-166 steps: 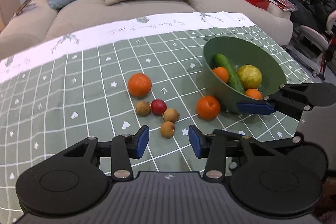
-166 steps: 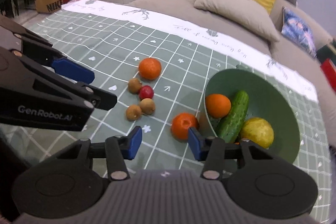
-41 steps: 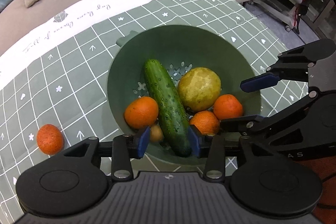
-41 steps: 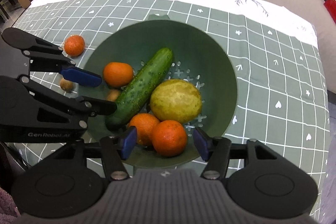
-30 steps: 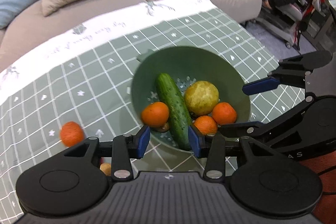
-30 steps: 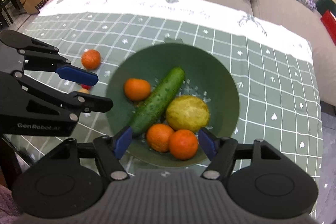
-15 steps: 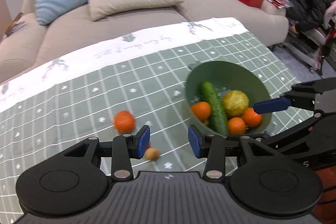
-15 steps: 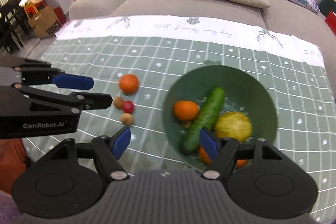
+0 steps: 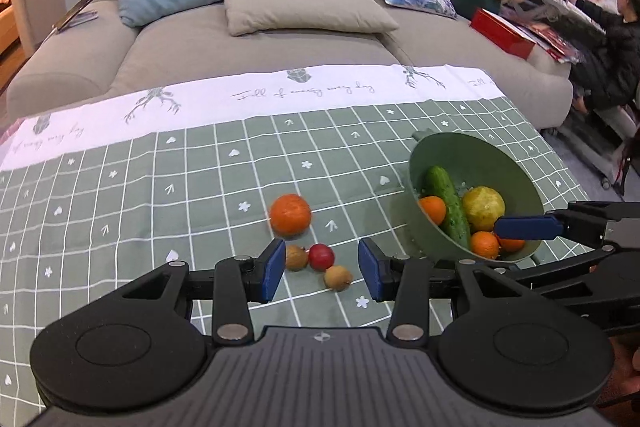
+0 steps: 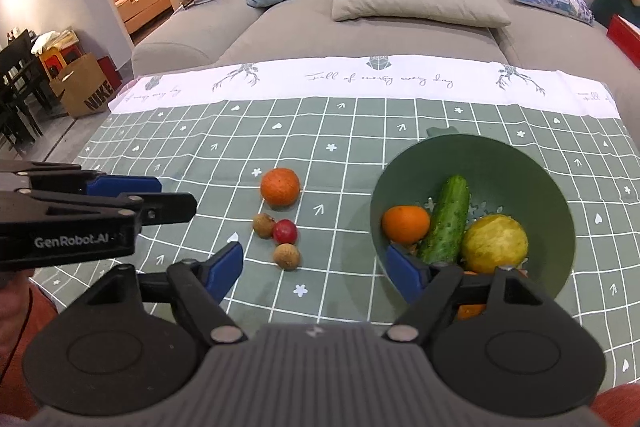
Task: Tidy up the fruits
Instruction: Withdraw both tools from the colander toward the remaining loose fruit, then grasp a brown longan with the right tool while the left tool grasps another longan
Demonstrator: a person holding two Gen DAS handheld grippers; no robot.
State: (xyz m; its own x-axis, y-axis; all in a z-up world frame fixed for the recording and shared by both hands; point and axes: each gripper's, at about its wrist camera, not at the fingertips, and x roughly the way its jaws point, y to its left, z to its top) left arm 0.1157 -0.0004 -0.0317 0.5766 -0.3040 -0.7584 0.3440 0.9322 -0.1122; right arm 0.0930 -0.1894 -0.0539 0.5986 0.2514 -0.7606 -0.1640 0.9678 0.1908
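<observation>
A green colander bowl on the checked tablecloth holds a cucumber, a yellow fruit and several oranges. On the cloth left of it lie an orange, a small red fruit and two small brown fruits. My left gripper is open and empty, raised above the small fruits. My right gripper is open wide and empty, in front of the bowl.
A grey sofa with blue, yellow and beige cushions runs behind the table. A person sits at the far right. A doorway and a paper bag are at the left.
Both grippers have pulled back from over the bowl and lifted, so the loose fruits on the cloth are in view again. The right gripper's fingers have spread wider. One orange and one brown fruit went into the bowl.
</observation>
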